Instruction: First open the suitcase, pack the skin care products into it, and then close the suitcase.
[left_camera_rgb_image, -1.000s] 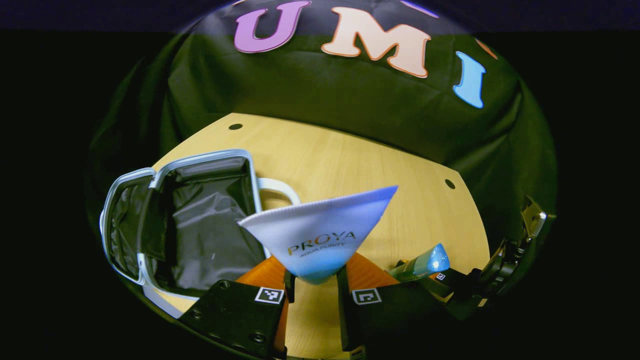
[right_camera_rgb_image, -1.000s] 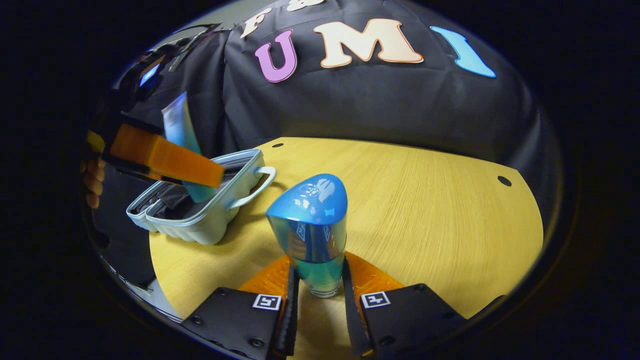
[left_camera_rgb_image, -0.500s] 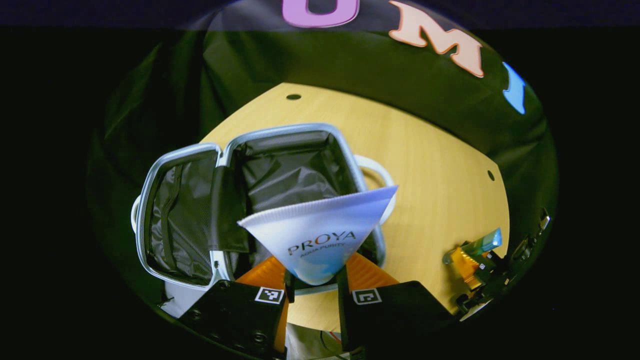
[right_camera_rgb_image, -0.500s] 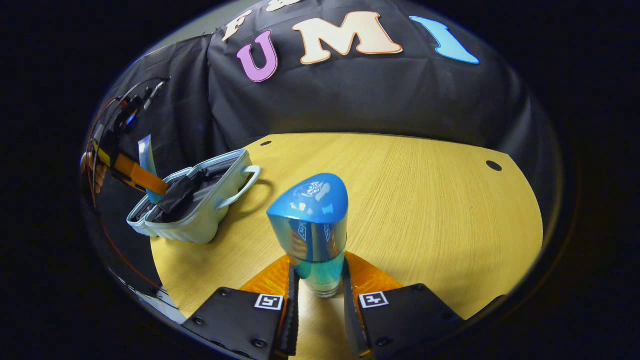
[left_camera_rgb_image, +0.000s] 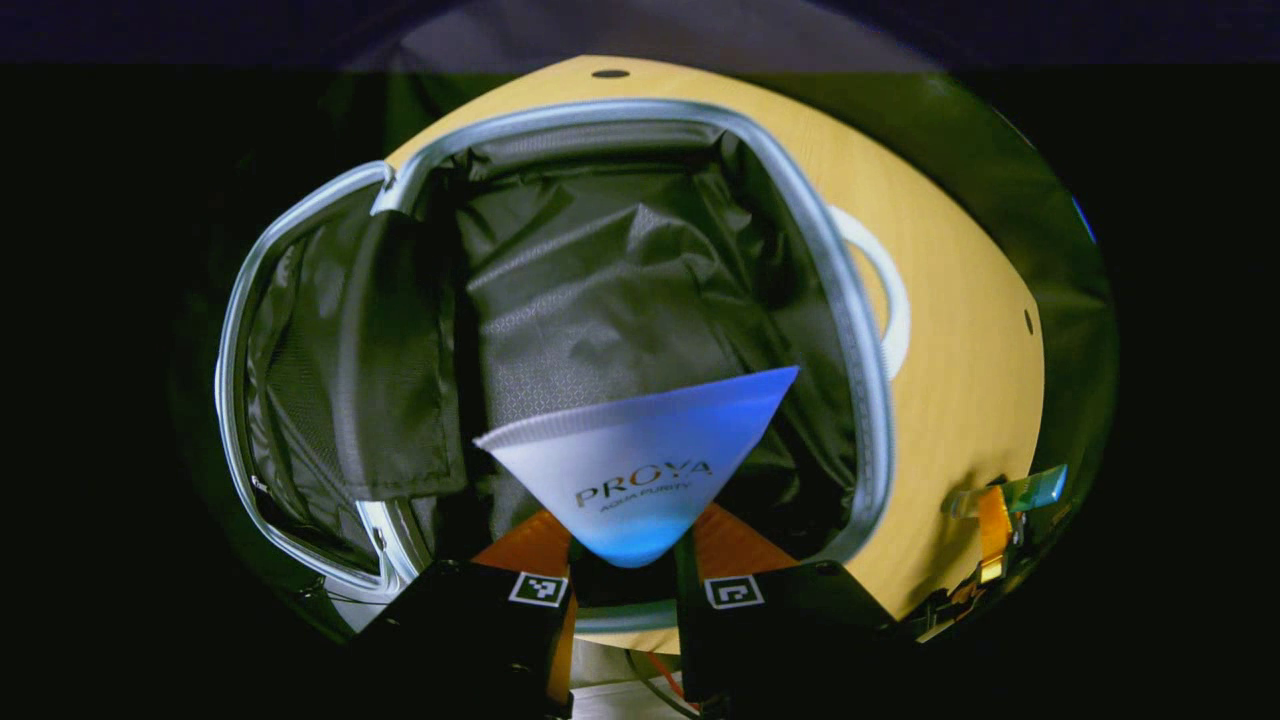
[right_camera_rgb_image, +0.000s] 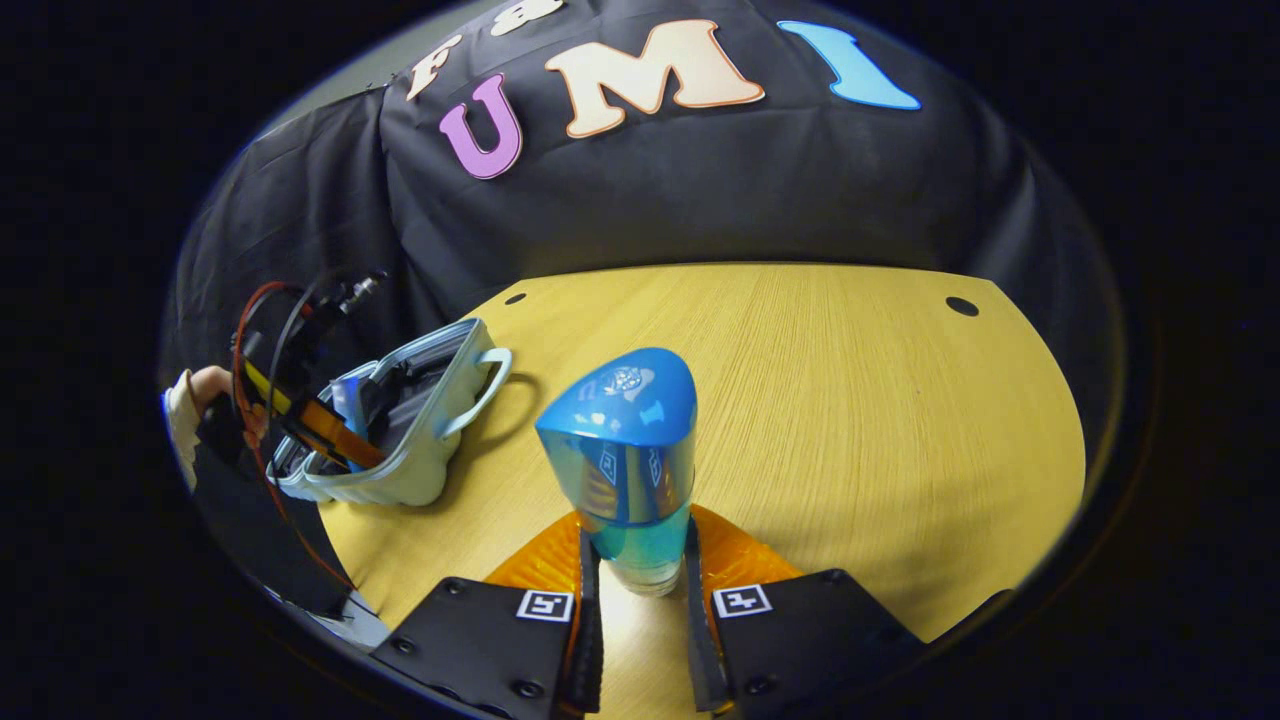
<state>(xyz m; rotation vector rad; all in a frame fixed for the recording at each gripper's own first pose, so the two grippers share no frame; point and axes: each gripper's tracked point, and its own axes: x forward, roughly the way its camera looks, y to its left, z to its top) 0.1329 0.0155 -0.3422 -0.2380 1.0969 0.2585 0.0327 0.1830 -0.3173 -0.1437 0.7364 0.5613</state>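
Observation:
In the left gripper view the small pale suitcase (left_camera_rgb_image: 868, 400) lies open, its dark lining facing up. My left gripper (left_camera_rgb_image: 628, 570) is shut on a white-to-blue tube (left_camera_rgb_image: 640, 465), held right over the suitcase's main compartment. In the right gripper view my right gripper (right_camera_rgb_image: 636, 590) is shut on a blue-capped bottle (right_camera_rgb_image: 624, 460), held above the wooden table (right_camera_rgb_image: 850, 400). There the suitcase (right_camera_rgb_image: 420, 440) sits at the left with the left gripper (right_camera_rgb_image: 335, 440) and the tube (right_camera_rgb_image: 350, 410) dipping into it. The bottle (left_camera_rgb_image: 1030, 490) shows at the right edge of the left gripper view.
A white handle (left_camera_rgb_image: 890, 300) sticks out of the suitcase's right side. A mesh pocket and a dark flap (left_camera_rgb_image: 400, 400) line the lid half on the left. A hand (right_camera_rgb_image: 195, 400) and cables show behind the left gripper. Open tabletop lies to the right of the suitcase.
My left gripper has moved with the tube over the suitcase and down toward its lining. The right gripper has held the bottle nearly still.

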